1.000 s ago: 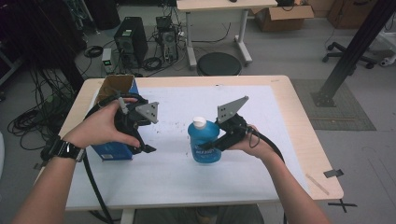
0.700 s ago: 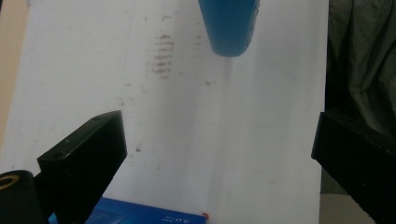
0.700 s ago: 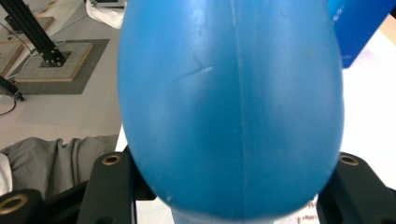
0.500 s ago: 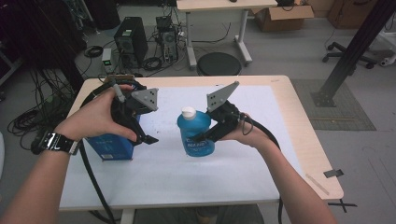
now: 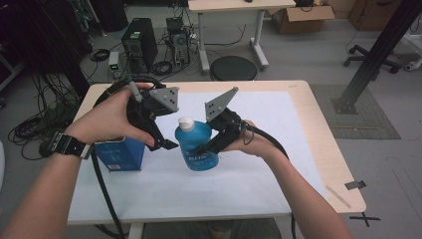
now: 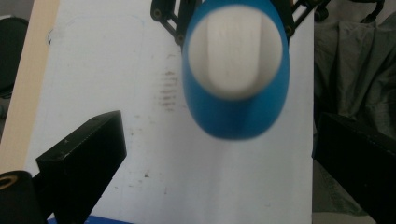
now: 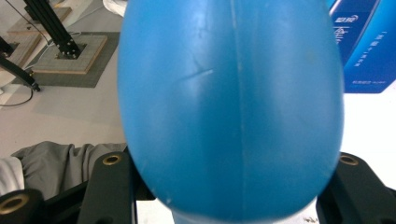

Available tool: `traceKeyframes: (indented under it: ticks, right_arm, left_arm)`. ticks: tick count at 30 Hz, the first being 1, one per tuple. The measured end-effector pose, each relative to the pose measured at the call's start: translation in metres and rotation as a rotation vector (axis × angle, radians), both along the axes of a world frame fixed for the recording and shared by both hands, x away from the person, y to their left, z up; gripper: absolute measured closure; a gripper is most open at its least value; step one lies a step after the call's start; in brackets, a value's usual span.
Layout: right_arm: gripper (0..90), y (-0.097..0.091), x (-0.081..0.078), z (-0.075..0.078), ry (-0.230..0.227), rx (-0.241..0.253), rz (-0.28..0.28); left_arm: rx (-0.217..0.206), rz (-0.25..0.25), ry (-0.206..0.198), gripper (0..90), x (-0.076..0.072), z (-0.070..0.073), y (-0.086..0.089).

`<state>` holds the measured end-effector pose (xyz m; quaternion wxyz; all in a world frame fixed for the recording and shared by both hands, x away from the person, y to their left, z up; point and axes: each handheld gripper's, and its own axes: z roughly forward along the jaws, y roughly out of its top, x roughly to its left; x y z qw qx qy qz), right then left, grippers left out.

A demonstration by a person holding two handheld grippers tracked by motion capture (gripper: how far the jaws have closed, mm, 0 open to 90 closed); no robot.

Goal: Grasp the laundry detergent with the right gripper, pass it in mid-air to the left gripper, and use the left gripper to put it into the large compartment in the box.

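Both hand-held grippers have come up and moved closer together since the earlier frames; the blue bottle (image 5: 197, 145) came along with the right hand-held gripper (image 5: 208, 148) and now sits higher over the bench (image 5: 259, 184). Right hand-held gripper: jaws clamped on the bottle's body, one on each side. Left hand-held gripper (image 5: 166, 144): jaws spread apart, nothing between them, just beside the bottle with its white cap (image 6: 236, 51) straight ahead of it. Blue box (image 5: 119, 154) stands on the bench under the left hand (image 5: 107, 119).
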<state>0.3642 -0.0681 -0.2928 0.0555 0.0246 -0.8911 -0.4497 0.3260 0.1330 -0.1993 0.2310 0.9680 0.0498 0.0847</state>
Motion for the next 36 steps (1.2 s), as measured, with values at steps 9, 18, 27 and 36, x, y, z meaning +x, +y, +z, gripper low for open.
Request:
traceKeyframes:
  ticks: [9, 18, 27, 36]
  right_arm:
    - [43.3, 0.011, -0.003, -0.002, -0.012, -0.007, 0.011]
    - [43.3, 0.012, -0.004, -0.002, -0.01, -0.01, 0.009]
    - [43.2, 0.012, -0.005, -0.002, -0.013, -0.012, 0.009]
    - [43.2, 0.01, -0.005, -0.004, -0.014, -0.01, 0.01]
  left_arm:
    - [0.036, -0.017, 0.014, 3.9, 0.002, -0.003, -0.016]
    - [0.071, -0.019, 0.017, 5.1, 0.003, -0.009, -0.024]
    - [0.096, -0.027, 0.024, 11.4, 0.005, -0.014, -0.031]
    - [0.115, -0.038, 0.043, 21.2, 0.004, -0.014, -0.036]
